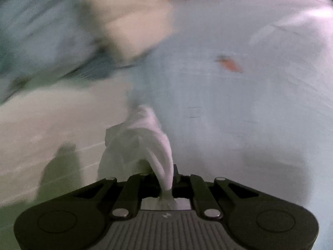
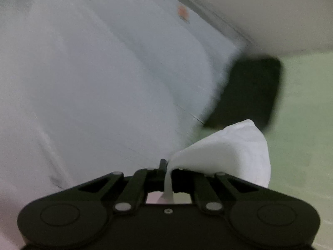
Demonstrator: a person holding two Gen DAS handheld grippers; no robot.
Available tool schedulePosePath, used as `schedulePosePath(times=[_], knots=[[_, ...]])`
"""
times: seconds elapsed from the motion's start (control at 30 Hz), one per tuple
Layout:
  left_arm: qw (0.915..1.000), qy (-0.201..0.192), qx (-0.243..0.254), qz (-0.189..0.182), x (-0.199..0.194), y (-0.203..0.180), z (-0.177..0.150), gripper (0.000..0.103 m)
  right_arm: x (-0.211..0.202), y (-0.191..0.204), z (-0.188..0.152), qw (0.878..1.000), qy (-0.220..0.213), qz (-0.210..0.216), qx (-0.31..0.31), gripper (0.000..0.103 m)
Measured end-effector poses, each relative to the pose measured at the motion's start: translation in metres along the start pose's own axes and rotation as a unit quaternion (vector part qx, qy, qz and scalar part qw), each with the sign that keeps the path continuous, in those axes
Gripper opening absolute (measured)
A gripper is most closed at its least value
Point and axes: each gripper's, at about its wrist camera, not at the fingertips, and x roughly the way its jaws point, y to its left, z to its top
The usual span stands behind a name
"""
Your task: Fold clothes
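A bunched bit of the white garment [image 1: 145,145] is pinched in the left hand-held gripper [image 1: 166,179], another corner [image 2: 229,150] in the right hand-held gripper [image 2: 168,173]. The rest is spread ahead of both. Even tension is probably best kept so the fold lands straight.

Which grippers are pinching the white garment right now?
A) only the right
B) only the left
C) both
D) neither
C: the left gripper is shut on a bunched fold of the white garment, and the right gripper is shut on another fold of it.
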Motion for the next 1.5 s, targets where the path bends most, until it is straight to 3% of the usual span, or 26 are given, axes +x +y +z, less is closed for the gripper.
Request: schedulePosePath(times=[0.07,0.13,0.2,0.3,0.37,0.47,0.5,0.53,0.57,0.7,0.77,0.83,0.97,1.03,1.13,1.2,1.3,1.43,1.47,1.5], knots=[[0.998,-0.014,0.048,-0.038,-0.008,-0.035,0.002,0.008,-0.016,0.014,0.014,0.999,-0.033,0.035,-0.013,0.004],[0.9941,-0.028,0.09,-0.053,-0.027,-0.049,-0.004,0.009,-0.032,0.027,0.029,0.995,-0.066,0.07,-0.025,0.004],[0.992,-0.032,0.118,-0.032,-0.046,-0.041,-0.014,0.009,-0.045,0.008,0.023,0.995,-0.061,0.05,-0.054,0.004],[0.9887,-0.005,0.127,0.08,-0.062,0.01,-0.035,0.009,-0.042,-0.04,-0.009,0.993,0.021,-0.048,-0.104,0.006],[0.9783,0.021,0.102,0.179,-0.059,0.056,-0.047,0.009,-0.034,-0.077,-0.039,0.98,0.089,-0.128,-0.122,0.011],[0.9669,0.057,0.026,0.247,-0.069,0.122,-0.06,0.01,-0.03,-0.121,-0.074,0.956,0.168,-0.215,-0.108,0.019],[0.9658,0.06,0.011,0.252,-0.071,0.134,-0.062,0.01,-0.034,-0.123,-0.079,0.954,0.166,-0.226,-0.102,0.026],[0.9662,0.06,-0.001,0.251,-0.072,0.141,-0.063,0.01,-0.038,-0.123,-0.084,0.953,0.162,-0.236,-0.097,0.046],[0.9661,0.061,0.004,0.251,-0.071,0.141,-0.063,0.011,-0.041,-0.124,-0.088,0.952,0.157,-0.246,-0.091,0.058],[0.9589,0.073,0.069,0.265,-0.063,0.126,-0.068,0.012,-0.036,-0.1,-0.095,0.938,0.127,-0.281,-0.156,0.06],[0.955,0.078,0.086,0.273,-0.08,0.129,-0.079,0.012,-0.031,-0.088,-0.101,0.927,0.115,-0.297,-0.199,0.063],[0.9561,0.076,0.079,0.272,-0.089,0.134,-0.082,0.012,-0.028,-0.082,-0.105,0.911,0.11,-0.315,-0.241,0.068],[0.9596,0.074,0.055,0.266,-0.098,0.14,-0.08,0.014,-0.017,-0.087,-0.108,0.895,0.122,-0.341,-0.259,0.076],[0.9603,0.074,0.049,0.264,-0.1,0.141,-0.08,0.015,-0.015,-0.087,-0.109,0.878,0.113,-0.372,-0.279,0.076],[0.9592,0.074,0.053,0.268,-0.1,0.14,-0.082,0.015,-0.02,-0.075,-0.112,0.844,0.068,-0.395,-0.358,0.079],[0.9575,0.076,0.057,0.272,-0.098,0.14,-0.083,0.016,-0.02,-0.065,-0.114,0.835,0.049,-0.383,-0.393,0.084],[0.954,0.079,0.069,0.281,-0.095,0.137,-0.085,0.016,-0.012,-0.059,-0.118,0.842,0.063,-0.351,-0.405,0.086],[0.9506,0.083,0.08,0.288,-0.091,0.134,-0.086,0.017,0.001,-0.074,-0.117,0.884,0.116,-0.326,-0.315,0.083],[0.9506,0.084,0.08,0.288,-0.091,0.134,-0.086,0.017,0.005,-0.078,-0.118,0.888,0.124,-0.327,-0.299,0.08],[0.9508,0.083,0.079,0.288,-0.092,0.134,-0.086,0.017,0.008,-0.08,-0.122,0.885,0.131,-0.334,-0.298,0.078]])
